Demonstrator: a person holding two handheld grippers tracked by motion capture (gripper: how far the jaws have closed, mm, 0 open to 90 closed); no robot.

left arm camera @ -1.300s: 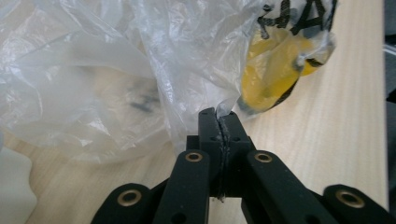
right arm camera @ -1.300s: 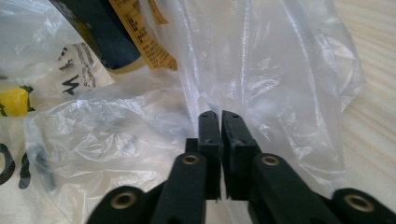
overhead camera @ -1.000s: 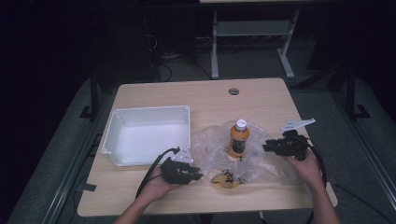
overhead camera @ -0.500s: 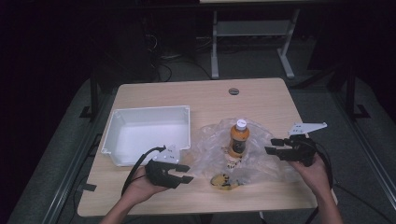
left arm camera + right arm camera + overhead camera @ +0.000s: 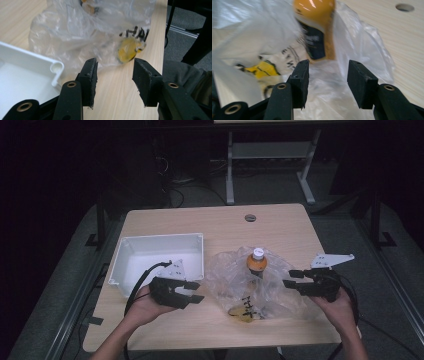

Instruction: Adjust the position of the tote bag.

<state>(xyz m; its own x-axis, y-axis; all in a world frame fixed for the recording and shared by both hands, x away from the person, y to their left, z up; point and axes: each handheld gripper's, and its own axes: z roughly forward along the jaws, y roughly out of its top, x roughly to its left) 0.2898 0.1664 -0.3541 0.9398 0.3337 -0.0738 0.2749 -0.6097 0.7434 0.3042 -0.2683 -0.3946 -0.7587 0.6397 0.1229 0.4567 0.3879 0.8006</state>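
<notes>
Both grippers backed off the plastic bag [image 5: 255, 287] over the last second and sit apart from it now. Left gripper [image 5: 194, 291] jaws released, empty; bag edge and the yellow item [image 5: 128, 48] inside it just ahead of the jaws, white bin [image 5: 30, 72] corner beside the left jaw. Right gripper [image 5: 291, 279] jaws released too, orange bottle [image 5: 317, 30] standing in the bag straight ahead. Looks like a regrasp: bag mouth not held, bottle still inside, on the tabletop [image 5: 280, 227].
</notes>
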